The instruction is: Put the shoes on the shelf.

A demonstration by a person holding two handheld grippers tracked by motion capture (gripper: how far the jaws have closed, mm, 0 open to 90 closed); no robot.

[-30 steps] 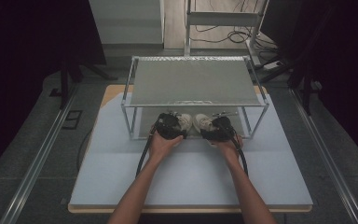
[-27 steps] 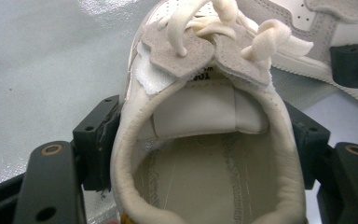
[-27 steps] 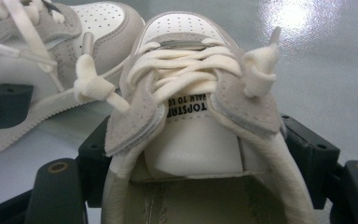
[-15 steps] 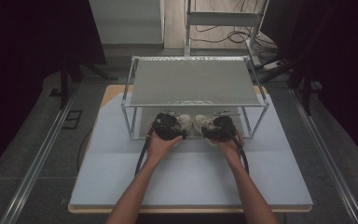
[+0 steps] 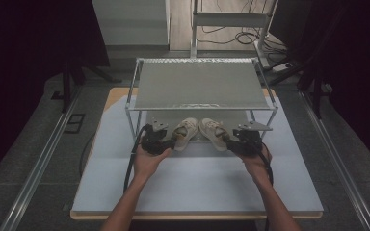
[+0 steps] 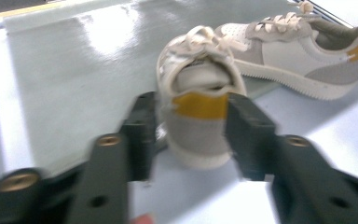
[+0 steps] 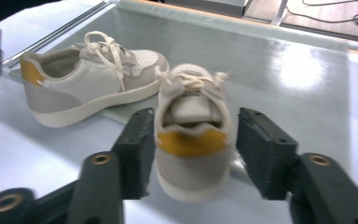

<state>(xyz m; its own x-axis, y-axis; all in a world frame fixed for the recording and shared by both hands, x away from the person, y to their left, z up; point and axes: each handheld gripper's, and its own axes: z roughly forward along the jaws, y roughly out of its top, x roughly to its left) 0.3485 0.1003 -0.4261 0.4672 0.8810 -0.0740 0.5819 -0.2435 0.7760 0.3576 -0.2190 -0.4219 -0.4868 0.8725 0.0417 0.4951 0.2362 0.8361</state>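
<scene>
Two cream sneakers with yellow heel tabs lie toes-in under the front of a metal shelf rack (image 5: 200, 108). My left gripper (image 5: 169, 142) holds the left sneaker (image 5: 185, 131) by its heel. In the left gripper view the pads (image 6: 142, 135) press both sides of that heel (image 6: 200, 107). My right gripper (image 5: 229, 143) grips the right sneaker (image 5: 213, 131) the same way, its pads (image 7: 137, 154) against the heel (image 7: 191, 140). Both pairs of jaws have just been closing on the heels. Each gripper view also shows the other sneaker (image 6: 298, 51) (image 7: 88, 79) lying alongside.
The rack's flat top (image 5: 197, 82) overhangs the sneakers' toes, and its posts (image 5: 130, 122) (image 5: 273, 120) stand at either side. A grey base sheet (image 6: 74, 70) lies under the rack. The pale tabletop (image 5: 197, 178) stretches toward the person's forearms.
Both hands have drawn back from under the rack and moved apart. The jaws, wide before, now clamp the heels of the sneakers, which are now uncovered between them.
</scene>
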